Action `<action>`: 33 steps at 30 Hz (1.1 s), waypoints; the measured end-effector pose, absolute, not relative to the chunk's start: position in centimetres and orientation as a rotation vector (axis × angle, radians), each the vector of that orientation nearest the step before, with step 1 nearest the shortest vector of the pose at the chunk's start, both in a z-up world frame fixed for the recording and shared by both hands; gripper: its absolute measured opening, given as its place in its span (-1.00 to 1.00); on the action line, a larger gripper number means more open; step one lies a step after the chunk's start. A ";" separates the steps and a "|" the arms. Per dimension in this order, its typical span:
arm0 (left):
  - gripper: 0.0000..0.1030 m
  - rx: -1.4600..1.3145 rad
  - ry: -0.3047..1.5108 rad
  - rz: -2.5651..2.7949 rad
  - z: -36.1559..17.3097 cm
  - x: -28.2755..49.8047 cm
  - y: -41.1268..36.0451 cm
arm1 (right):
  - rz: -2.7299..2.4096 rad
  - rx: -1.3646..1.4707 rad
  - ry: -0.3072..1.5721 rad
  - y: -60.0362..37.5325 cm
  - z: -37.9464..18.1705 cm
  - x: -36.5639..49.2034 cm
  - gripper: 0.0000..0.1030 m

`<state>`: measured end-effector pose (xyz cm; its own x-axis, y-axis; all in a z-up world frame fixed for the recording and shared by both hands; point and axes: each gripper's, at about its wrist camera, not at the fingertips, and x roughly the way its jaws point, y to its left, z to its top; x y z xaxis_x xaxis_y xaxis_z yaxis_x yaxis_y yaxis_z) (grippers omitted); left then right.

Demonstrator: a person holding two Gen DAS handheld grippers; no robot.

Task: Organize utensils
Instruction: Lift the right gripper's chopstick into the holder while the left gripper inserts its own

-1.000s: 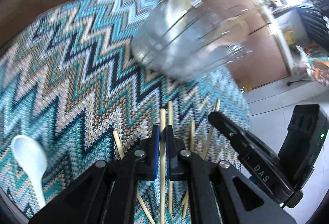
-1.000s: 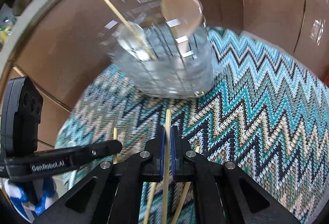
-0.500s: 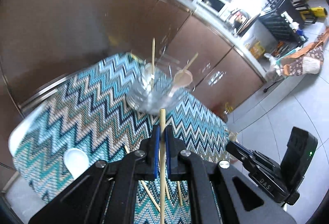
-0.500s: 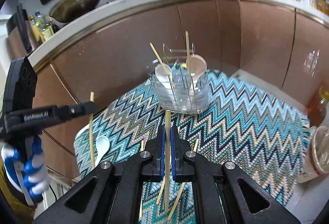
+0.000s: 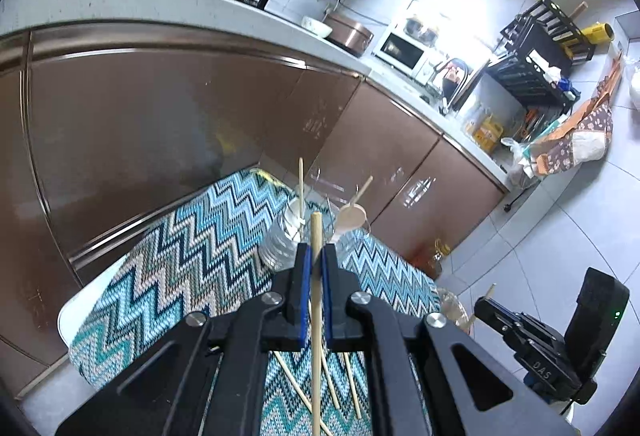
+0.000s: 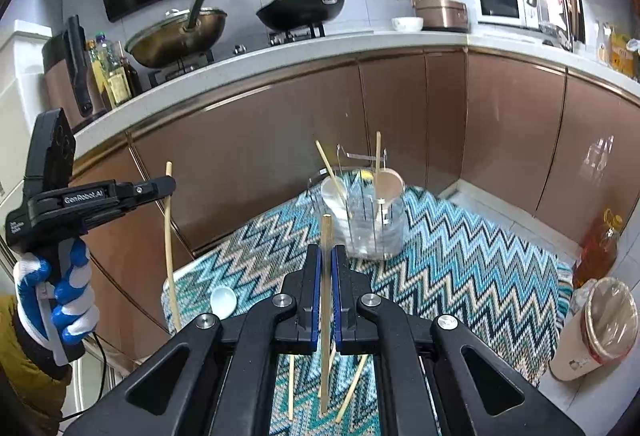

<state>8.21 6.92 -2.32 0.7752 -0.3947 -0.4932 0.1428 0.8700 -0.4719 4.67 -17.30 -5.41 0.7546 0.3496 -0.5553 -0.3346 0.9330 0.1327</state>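
One chopstick (image 5: 316,296) is clamped in the left gripper (image 5: 315,260), another chopstick (image 6: 326,276) in the right gripper (image 6: 326,260) — both held above the zigzag mat (image 6: 460,268); clear holder (image 6: 368,224) stands at its far end.

We read "GenRobot.AI" in white letters along the black body of the left gripper (image 6: 170,186) in the right wrist view. In the left wrist view, the right gripper (image 5: 480,306) carries the letters "DAS" on its black side. No other writing is legible to us.
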 end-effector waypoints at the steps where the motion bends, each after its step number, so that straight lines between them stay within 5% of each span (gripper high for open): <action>1: -0.91 -0.428 0.608 -0.298 -2.1 8.4 6.9 | 0.377 0.026 0.602 -17.2 -5.1 4.7 -0.90; 20: -0.91 -0.421 0.330 -0.219 2.2 18.3 3.6 | 0.444 0.093 0.253 -16.1 1.5 14.1 -0.90; 33: -0.91 -0.357 0.238 -0.061 -2.2 27.8 -1.9 | 0.378 0.040 0.222 -16.2 -4.1 22.3 -0.90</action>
